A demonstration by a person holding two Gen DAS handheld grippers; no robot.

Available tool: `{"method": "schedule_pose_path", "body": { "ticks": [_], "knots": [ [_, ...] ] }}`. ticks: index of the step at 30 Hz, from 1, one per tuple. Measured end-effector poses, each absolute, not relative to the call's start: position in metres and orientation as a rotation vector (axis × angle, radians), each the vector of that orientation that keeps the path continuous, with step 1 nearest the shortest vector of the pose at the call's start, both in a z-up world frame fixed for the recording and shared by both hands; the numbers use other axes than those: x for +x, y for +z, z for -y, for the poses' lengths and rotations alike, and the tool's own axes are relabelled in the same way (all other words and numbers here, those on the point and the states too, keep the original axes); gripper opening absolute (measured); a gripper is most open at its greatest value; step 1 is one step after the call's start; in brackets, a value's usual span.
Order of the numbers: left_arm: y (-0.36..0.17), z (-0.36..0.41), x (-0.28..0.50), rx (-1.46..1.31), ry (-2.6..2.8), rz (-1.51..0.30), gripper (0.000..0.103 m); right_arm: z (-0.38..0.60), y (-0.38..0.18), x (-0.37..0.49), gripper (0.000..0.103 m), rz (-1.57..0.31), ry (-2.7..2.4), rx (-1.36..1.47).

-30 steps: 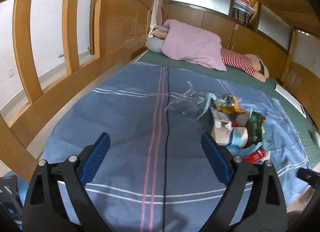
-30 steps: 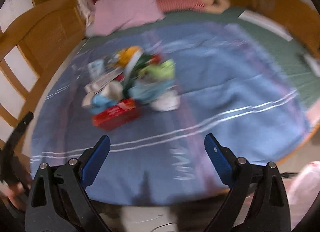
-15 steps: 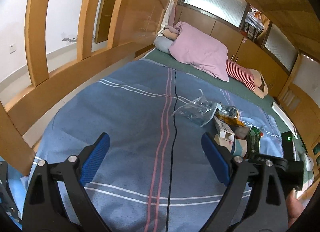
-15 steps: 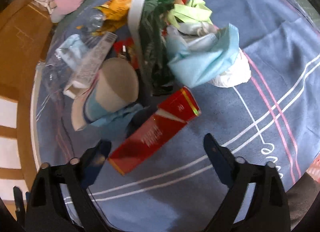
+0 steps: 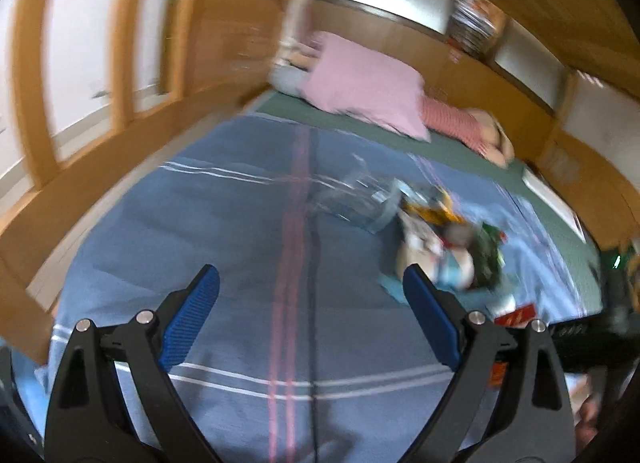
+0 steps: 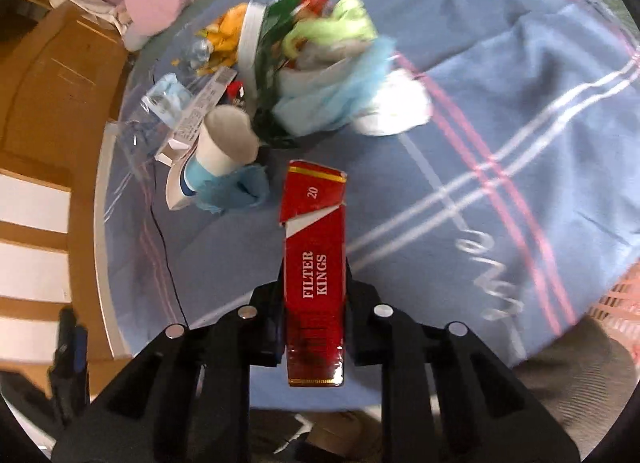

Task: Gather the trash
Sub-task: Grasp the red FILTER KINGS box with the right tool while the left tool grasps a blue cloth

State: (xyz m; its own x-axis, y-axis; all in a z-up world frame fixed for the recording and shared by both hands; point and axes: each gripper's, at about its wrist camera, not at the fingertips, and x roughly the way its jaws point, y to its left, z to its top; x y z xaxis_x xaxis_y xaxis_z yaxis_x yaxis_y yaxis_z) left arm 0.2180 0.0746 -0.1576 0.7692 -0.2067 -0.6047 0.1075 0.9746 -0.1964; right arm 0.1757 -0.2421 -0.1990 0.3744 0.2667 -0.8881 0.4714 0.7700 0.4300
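A pile of trash [image 6: 304, 63] lies on the blue striped blanket [image 6: 500, 123]: a paper cup [image 6: 228, 143], a long white box [image 6: 200, 111], green and yellow wrappers, light blue tissue and clear plastic. My right gripper [image 6: 314, 287] is shut on a red cigarette pack [image 6: 314, 247] marked FILTER KINGS and holds it above the blanket near the front edge. My left gripper [image 5: 310, 319] is open and empty over the blanket, left of the trash pile [image 5: 444, 251]. The red cigarette pack also shows in the left wrist view [image 5: 514, 315].
A pink pillow [image 5: 364, 83] and a striped soft toy [image 5: 460, 127] lie at the head of the bed. A wooden railing [image 5: 120, 75] runs along the left side. A black cable [image 6: 164, 239] crosses the blanket. Something pink and meshed [image 6: 616, 295] shows at the right edge.
My right gripper has closed on the red cigarette pack and lifted it off the blanket, away from the pile. My left gripper stays open and has swung a little; its view is blurred.
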Motion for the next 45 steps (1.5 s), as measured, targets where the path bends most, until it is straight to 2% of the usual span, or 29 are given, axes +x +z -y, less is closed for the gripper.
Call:
{"method": "schedule_pose_path", "body": {
  "ticks": [8,12,21,23,24,25,27,28,30,32,45],
  "knots": [
    [-0.175,0.025,0.202,0.139,-0.4,-0.687,0.093,0.312,-0.191,0.122,0.023,-1.113,-0.214,0.75],
    [-0.195,0.074,0.199,0.225,-0.467,-0.687,0.093,0.335,-0.2,0.123,0.023,-1.088,-0.224,0.811],
    [-0.224,0.132,0.24,0.201,-0.461,-0.681,0.092,0.357,-0.204,0.117,0.023,-1.029,-0.147,0.881],
    [-0.229,0.13,0.255,0.148,-0.429,-0.7,0.084,0.357,-0.203,0.118,0.023,-1.022,-0.122,0.887],
    [-0.233,0.128,0.264,0.124,-0.418,-0.729,0.07,0.357,-0.204,0.119,0.023,-1.021,-0.112,0.893],
    [-0.239,0.127,0.274,0.113,-0.411,-0.776,0.046,0.357,-0.205,0.12,0.023,-1.02,-0.103,0.898],
    [-0.242,0.122,0.28,0.099,-0.376,-0.789,0.025,0.358,-0.205,0.12,0.023,-1.015,-0.093,0.905],
    [-0.241,0.118,0.282,0.084,-0.38,-0.791,0.017,0.358,-0.205,0.12,0.023,-1.011,-0.087,0.907],
    [-0.235,0.11,0.284,0.042,-0.394,-0.802,0.011,0.359,-0.204,0.12,0.023,-1.006,-0.076,0.905],
    [-0.23,0.104,0.28,0.041,-0.385,-0.798,0.01,0.359,-0.203,0.12,0.023,-1.003,-0.075,0.901],
    [-0.159,0.077,0.223,0.016,-0.411,-0.685,0.009,0.346,-0.184,0.115,0.023,-0.972,-0.093,0.801]
  ]
}}
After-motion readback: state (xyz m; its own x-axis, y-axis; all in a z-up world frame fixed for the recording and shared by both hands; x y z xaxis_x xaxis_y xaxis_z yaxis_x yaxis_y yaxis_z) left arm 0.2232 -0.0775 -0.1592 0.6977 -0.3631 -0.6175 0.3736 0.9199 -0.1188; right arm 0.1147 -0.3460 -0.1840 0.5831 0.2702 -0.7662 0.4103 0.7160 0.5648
